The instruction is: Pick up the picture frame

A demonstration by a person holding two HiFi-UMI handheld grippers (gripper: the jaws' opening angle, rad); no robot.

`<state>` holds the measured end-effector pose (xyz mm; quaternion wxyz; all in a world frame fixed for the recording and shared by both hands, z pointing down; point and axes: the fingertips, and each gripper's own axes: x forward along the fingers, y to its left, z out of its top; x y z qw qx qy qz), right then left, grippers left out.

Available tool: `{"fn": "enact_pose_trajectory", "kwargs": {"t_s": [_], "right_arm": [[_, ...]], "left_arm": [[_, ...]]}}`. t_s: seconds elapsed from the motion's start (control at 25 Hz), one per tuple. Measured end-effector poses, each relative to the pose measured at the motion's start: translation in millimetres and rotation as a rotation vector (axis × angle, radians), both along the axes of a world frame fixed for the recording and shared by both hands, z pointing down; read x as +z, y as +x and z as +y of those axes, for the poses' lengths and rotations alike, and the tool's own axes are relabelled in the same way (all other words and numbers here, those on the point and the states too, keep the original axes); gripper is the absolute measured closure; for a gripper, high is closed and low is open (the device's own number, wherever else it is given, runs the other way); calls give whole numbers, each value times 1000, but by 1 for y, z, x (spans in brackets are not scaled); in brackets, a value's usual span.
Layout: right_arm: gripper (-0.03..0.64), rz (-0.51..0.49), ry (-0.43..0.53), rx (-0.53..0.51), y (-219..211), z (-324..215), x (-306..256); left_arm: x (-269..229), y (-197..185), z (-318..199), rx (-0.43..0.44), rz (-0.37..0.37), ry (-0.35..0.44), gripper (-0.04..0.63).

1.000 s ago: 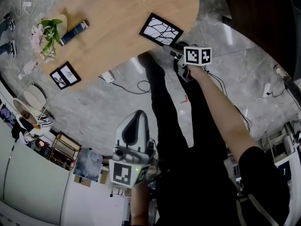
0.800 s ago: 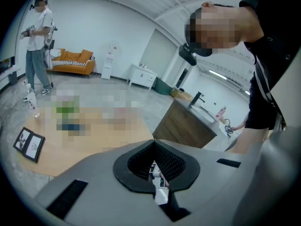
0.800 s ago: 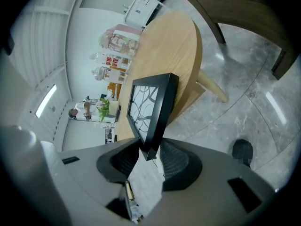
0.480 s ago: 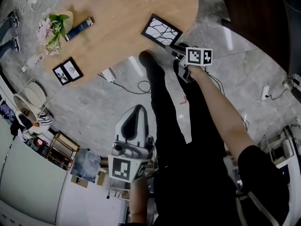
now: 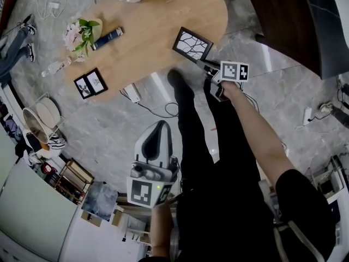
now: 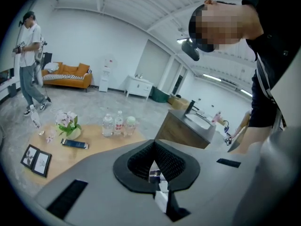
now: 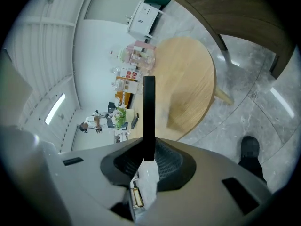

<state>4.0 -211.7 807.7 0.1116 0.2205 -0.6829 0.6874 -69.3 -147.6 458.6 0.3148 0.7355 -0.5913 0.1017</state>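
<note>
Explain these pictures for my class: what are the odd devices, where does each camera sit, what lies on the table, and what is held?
There is no robot: a person holds a two-jaw tool in each hand. The head view looks down from a camera on the person's head; the other two cameras ride on the tools and look along their jaws. On the wooden table are a double photo frame, a potted flower, a dark slim box and some bottles. The right tool has just been closing and grips the picture frame by its edge. The left tool is shut and empty.
</note>
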Motion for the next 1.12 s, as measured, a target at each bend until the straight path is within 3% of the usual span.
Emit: {"fn": "enact_pose_trajectory", "kwargs": {"t_s": [0.52,0.64,0.88,1.0,1.12], "right_arm": [[545,-151,55,173,37,-4,-148],[545,-148,104,200,49,-18,-184],[545,-267,193,287,60,-45,-271],[545,-396,295,303,59,-58,-325],[545,-397,320,336,68,-69,-357]], "left_arm": [[-91,11,1,57,-61,142,581],[-109,15,-8,79,-72,184,583],[-144,18,-20,109,-86,263,583],[-156,20,-24,115,-78,295,583],[-164,23,-28,123,-60,319,583]]}}
